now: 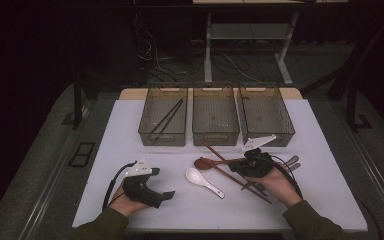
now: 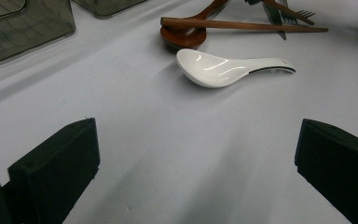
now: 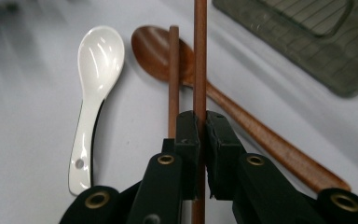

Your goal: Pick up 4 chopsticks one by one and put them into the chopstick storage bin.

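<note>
My right gripper (image 3: pixel 200 121) is shut on a brown chopstick (image 3: pixel 200 56) that runs straight out between its pads. A second chopstick (image 3: pixel 173 70) lies just left of it, across the bowl of a wooden spoon (image 3: pixel 154 49). A white ceramic spoon (image 3: pixel 98 65) lies further left on the table. In the high view the right gripper (image 1: pixel 236 168) is at centre right, beside the wooden spoon (image 1: pixel 202 163) and the white spoon (image 1: pixel 202 181). My left gripper (image 1: pixel 163 183) rests at the lower left, open and holding nothing. Its jaws (image 2: pixel 196 158) point at the white spoon (image 2: pixel 219 67).
Three clear bins stand in a row at the back of the white table: left bin (image 1: pixel 163 141), middle bin (image 1: pixel 215 140), right bin (image 1: pixel 267 90). A pair of chopsticks (image 1: pixel 166 119) lies in the left bin. A metal fork (image 1: pixel 291 162) lies by the right hand.
</note>
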### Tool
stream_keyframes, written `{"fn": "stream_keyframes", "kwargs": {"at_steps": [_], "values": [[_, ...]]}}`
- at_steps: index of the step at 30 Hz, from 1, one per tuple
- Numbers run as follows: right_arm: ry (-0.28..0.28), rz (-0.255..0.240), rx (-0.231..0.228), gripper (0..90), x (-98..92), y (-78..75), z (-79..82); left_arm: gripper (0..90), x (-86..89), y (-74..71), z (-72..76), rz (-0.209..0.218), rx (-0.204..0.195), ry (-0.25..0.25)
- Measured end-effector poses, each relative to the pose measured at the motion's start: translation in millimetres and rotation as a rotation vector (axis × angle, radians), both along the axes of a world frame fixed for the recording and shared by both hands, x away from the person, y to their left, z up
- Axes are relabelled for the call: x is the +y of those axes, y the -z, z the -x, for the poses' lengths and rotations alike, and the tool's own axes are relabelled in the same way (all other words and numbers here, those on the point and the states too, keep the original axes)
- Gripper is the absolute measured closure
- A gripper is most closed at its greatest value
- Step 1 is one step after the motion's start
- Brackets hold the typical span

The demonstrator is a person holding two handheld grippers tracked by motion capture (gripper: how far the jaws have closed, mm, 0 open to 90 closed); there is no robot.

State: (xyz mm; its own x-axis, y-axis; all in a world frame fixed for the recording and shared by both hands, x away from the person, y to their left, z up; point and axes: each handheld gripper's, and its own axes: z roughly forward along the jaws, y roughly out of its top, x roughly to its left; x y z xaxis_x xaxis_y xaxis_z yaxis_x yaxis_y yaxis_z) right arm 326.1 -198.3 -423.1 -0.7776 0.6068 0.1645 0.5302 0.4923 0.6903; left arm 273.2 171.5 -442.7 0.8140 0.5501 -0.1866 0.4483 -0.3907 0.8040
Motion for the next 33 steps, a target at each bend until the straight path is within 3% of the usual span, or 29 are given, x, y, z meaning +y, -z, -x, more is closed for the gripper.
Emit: {"fn": "stream_keyframes", "kwargs": {"at_steps": [15,27,33], "values": [[0.032,-0.092,-0.030,83.6,4.4,-15.4,-16.5,0.0,2.4,0.2,-0.4,0.007,-0.003,0.000],[0.039,-0.132,-0.075,83.6,12.9,-33.3,-28.3,0.0,5.3,0.6,-0.7,0.013,-0.015,-0.005],[0.048,-0.147,-0.098,83.6,15.0,-41.9,-36.4,0.0,4.9,-0.1,-0.8,0.039,-0.018,-0.005]]}}
